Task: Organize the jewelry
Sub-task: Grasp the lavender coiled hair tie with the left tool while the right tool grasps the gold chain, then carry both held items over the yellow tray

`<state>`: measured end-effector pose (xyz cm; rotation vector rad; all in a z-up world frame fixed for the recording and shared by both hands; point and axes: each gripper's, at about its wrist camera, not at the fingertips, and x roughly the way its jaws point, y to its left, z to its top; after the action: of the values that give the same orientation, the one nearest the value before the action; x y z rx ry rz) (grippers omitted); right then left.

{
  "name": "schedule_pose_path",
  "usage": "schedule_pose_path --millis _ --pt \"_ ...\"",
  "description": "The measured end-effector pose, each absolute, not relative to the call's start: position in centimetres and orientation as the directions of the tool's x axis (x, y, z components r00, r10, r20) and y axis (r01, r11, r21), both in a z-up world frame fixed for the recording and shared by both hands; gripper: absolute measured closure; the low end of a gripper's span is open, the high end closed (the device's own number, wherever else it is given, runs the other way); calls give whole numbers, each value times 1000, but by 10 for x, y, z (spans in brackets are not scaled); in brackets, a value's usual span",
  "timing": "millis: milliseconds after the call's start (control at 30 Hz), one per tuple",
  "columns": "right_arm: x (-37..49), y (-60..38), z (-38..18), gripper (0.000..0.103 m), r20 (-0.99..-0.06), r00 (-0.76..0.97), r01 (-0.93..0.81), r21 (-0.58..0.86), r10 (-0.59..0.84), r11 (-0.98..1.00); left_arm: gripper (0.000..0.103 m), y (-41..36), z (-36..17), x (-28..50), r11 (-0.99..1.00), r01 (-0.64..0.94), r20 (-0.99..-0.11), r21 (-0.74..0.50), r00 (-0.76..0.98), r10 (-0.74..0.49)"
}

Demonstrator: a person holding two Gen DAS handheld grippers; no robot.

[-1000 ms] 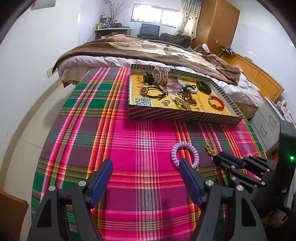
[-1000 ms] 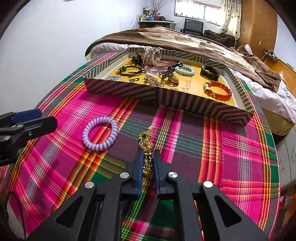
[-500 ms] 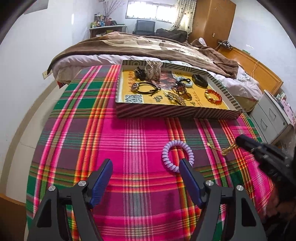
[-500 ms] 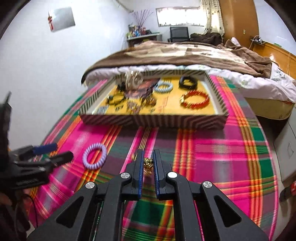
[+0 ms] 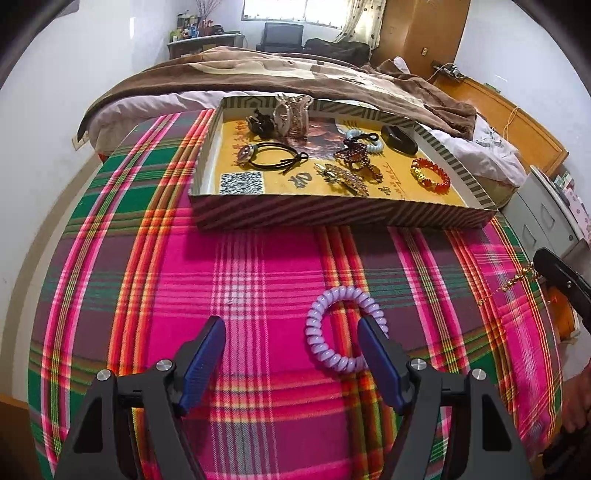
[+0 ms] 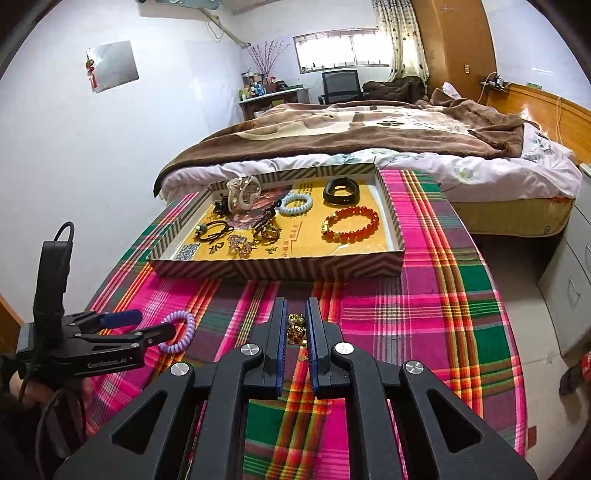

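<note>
My right gripper is clamped on the gold chain, tray next; my left gripper, jaws apart, nears the purple coil band.

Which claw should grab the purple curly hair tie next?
Probably the left claw: it is open right above the purple spiral plastic hair tie, while the right claw is shut on the gold chain.

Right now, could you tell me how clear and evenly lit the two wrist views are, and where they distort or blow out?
Left wrist view: sharp on the purple coil bracelet and patterned tray; the window is blown out; fisheye bows the plaid cloth outward. Right wrist view: also sharp, soft daylight, dark corner vignetting; the gold chain sits shadowed between the right gripper pads.
</note>
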<state>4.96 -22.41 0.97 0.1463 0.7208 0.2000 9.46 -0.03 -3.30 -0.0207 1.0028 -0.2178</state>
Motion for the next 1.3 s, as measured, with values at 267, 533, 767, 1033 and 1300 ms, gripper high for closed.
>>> schedule_pose_path --millis 267,533,767,1033,1300 --pt "52 -226 8 93 -640 731 -135 205 237 969 49 -18 -34 99 978 210 -839 -4 532 -117" --pt "54 -226 8 93 -642 729 -131 208 236 969 88 -22 -31 100 973 230 -834 7 538 -122" --pt "55 -227 10 93 -637 736 -129 203 231 971 94 -19 -27 98 974 227 -822 -11 552 -138" --pt "60 -223 24 93 -615 755 -139 191 228 972 94 -14 -2 95 971 236 -784 -41 595 -178" --pt "75 -216 44 93 -585 776 -162 179 237 970 94 -11 26 102 966 252 -741 -52 639 -206"
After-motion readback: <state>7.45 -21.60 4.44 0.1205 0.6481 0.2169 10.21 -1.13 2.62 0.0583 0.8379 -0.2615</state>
